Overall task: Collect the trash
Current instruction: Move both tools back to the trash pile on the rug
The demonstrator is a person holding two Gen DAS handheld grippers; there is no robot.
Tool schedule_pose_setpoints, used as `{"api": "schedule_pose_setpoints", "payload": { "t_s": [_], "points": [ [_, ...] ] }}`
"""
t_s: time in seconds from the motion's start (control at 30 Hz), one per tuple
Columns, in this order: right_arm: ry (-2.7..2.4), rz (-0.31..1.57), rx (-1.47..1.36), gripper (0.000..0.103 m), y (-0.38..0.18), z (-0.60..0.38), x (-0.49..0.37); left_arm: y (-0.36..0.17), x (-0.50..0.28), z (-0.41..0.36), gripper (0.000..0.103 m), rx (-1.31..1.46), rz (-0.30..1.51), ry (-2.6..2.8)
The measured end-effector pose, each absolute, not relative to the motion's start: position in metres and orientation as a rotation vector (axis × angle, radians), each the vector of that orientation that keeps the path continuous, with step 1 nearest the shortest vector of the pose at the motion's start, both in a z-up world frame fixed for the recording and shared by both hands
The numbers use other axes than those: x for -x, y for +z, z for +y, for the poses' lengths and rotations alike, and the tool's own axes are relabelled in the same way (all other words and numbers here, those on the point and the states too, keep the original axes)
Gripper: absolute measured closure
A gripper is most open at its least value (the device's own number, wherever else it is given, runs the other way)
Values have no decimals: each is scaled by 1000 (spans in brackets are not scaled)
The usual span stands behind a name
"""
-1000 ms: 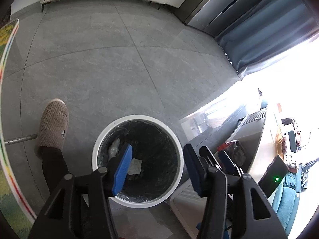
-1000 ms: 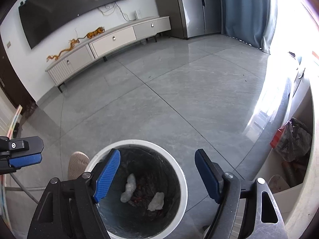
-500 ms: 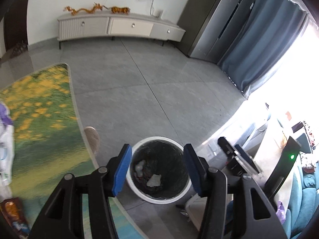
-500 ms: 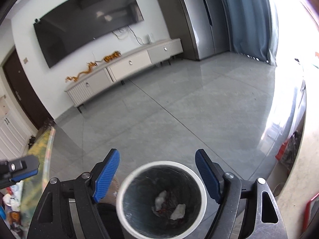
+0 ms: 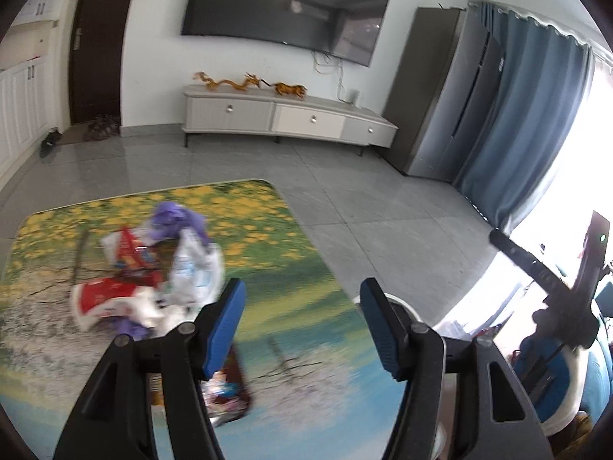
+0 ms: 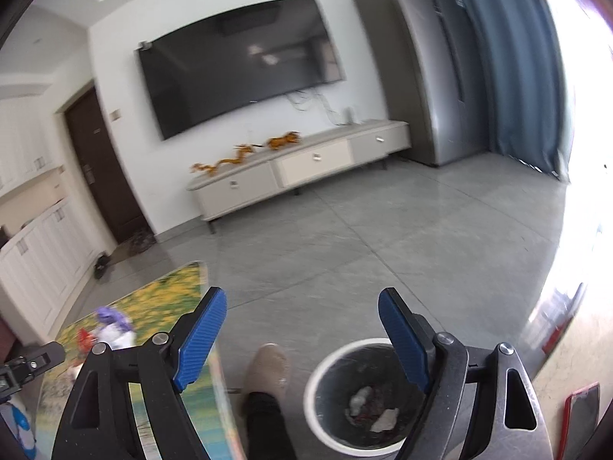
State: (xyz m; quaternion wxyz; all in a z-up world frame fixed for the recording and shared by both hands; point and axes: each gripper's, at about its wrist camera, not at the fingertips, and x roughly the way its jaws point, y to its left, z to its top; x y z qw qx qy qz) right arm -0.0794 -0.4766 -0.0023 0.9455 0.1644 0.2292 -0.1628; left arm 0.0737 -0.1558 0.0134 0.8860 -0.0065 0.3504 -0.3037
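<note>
A pile of trash (image 5: 153,276) lies on the table with the flower-print cover (image 5: 268,260): purple, white and red wrappers, plus a dark packet (image 5: 230,387) near my left finger. My left gripper (image 5: 302,326) is open and empty above the table's near right part. The white-rimmed bin (image 6: 360,398) with a black liner stands on the floor and holds crumpled white paper. My right gripper (image 6: 302,341) is open and empty, above the floor between the table edge and the bin. The pile also shows in the right wrist view (image 6: 107,329).
A person's slippered foot (image 6: 268,368) stands between the table and the bin. A TV cabinet (image 5: 287,115) and wall TV are at the back, a grey fridge (image 5: 452,96) and blue curtain to the right. A red phone (image 6: 578,414) lies at the far right.
Both grippers have lifted and tilted up from over the bin. The left one has swung left over the table, bringing the trash pile into view. Both stay open.
</note>
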Motion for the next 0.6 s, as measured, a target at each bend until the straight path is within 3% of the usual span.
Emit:
{"api": "schedule_pose_setpoints", "payload": {
  "t_s": [0.33, 0.6],
  "points": [
    [-140, 471, -218, 23, 32, -391, 49, -17, -79, -8, 43, 18, 726, -452],
    [-55, 506, -167, 23, 30, -346, 34, -42, -83, 49, 43, 32, 736, -412]
  ]
}}
